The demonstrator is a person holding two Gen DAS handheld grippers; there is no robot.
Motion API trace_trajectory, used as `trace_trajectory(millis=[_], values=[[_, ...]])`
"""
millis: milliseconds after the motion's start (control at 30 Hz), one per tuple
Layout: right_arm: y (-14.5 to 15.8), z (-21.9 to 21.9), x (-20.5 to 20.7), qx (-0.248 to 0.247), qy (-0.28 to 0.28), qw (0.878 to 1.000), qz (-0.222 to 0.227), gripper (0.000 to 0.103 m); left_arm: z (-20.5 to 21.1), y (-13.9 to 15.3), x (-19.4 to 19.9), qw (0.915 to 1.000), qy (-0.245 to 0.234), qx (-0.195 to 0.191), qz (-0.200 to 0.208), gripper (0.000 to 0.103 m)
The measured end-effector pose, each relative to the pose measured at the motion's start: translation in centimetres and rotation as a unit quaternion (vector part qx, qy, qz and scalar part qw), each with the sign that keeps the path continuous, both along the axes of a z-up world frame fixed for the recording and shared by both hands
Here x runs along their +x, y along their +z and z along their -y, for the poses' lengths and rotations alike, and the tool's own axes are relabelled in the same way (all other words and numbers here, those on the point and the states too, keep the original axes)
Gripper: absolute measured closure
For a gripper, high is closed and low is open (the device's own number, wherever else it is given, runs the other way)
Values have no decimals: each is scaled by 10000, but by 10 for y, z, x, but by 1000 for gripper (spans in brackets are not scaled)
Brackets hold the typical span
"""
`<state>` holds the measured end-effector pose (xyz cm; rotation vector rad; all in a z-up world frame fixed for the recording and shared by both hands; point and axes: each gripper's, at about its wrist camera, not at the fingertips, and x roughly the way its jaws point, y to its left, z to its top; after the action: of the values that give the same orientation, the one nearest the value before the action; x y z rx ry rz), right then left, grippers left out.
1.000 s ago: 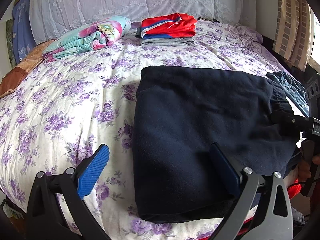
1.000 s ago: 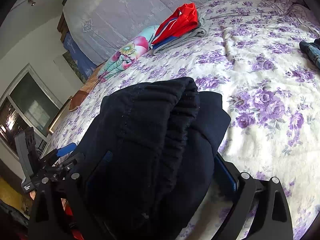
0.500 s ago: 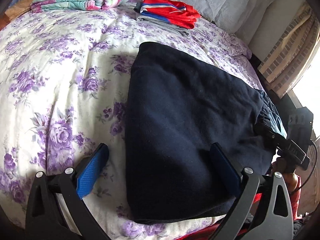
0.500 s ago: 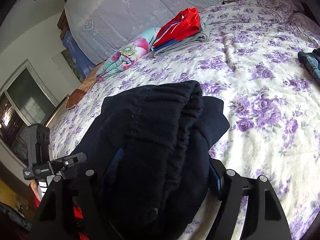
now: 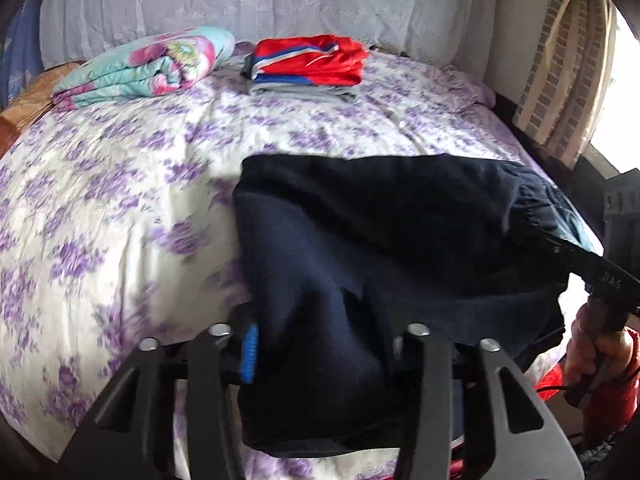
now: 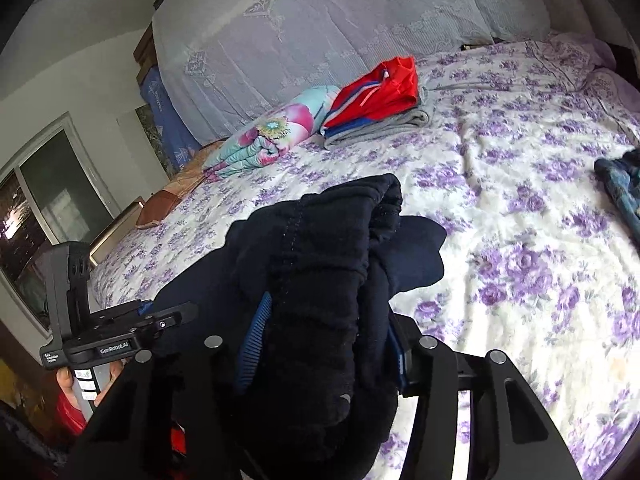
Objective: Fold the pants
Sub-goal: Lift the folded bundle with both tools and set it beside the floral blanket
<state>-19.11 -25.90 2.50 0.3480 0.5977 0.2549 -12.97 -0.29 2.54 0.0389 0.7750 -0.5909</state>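
Both grippers (image 5: 320, 354) (image 6: 326, 344) now closing on pants (image 5: 400, 240), lying crosswise, waistband right.

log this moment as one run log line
step: grasp | left gripper: closing on dark navy fleece pants | right gripper: closing on gathered waistband end | surface: purple floral bedsheet

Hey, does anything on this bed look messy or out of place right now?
One thing: a crumpled blue denim garment lies unfolded near the right edge of the purple floral bedspread, unlike the neat red, blue and grey folded stack. The dark navy fleece pants are bunched because both grippers are closing on them.
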Motion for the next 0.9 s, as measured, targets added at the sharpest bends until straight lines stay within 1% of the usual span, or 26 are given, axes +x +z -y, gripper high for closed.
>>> trace_trajectory(millis=[67, 100, 167, 233, 333, 400, 433, 467, 533, 600, 667, 700, 733, 767, 800, 833, 867, 900], values=[[18, -2, 12, -33, 156, 9998, 134, 59, 10, 21, 7, 9996, -124, 81, 242, 66], [26, -3, 20, -88, 210, 9996, 176, 60, 20, 34, 14, 9989, -176, 179, 408, 66], [36, -4, 37, -241, 176, 9992, 259, 61, 39, 48, 29, 9967, -195, 398, 681, 67], [45, 2, 59, -266, 159, 9991, 280, 63, 48, 56, 52, 9966, -117, 425, 694, 69], [66, 18, 102, -270, 74, 9989, 366, 63, 56, 74, 98, 9974, -2, 308, 657, 70], [81, 31, 137, -204, -11, 9986, 482, 63, 63, 92, 130, 9968, 124, 243, 757, 70], [89, 40, 158, -154, -67, 9983, 561, 63, 68, 102, 146, 9957, 198, 240, 878, 70], [98, 46, 178, -132, -123, 9976, 662, 63, 75, 113, 162, 9937, 283, 264, 1047, 70], [113, 57, 219, -164, -250, 9954, 909, 63, 94, 134, 199, 9868, 443, 414, 1504, 70], [123, 69, 260, -150, -403, 9927, 1124, 63, 113, 150, 234, 9768, 588, 573, 1977, 70], [124, 85, 305, -58, -634, 9891, 1325, 63, 130, 158, 270, 9661, 728, 639, 2394, 70], [121, 92, 325, -75, -750, 9869, 1424, 63, 137, 157, 291, 9627, 799, 618, 2512, 70], [114, 100, 349, -97, -890, 9854, 1449, 63, 143, 153, 312, 9613, 877, 609, 2539, 69], [102, 109, 374, -67, -1020, 9859, 1327, 62, 150, 142, 338, 9610, 990, 660, 2498, 69], [86, 119, 399, 52, -1130, 9877, 1079, 59, 156, 127, 361, 9607, 1126, 787, 2414, 66], [62, 131, 425, 189, -1277, 9891, 703, 56, 162, 104, 388, 9586, 1352, 1037, 2280, 63], [41, 141, 447, 241, -1443, 9884, 399, 52, 166, 79, 412, 9570, 1563, 1304, 2069, 63], [21, 148, 458, 430, -1430, 9882, 337, 38, 168, 47, 438, 9568, 1746, 1615, 1671, 65]])
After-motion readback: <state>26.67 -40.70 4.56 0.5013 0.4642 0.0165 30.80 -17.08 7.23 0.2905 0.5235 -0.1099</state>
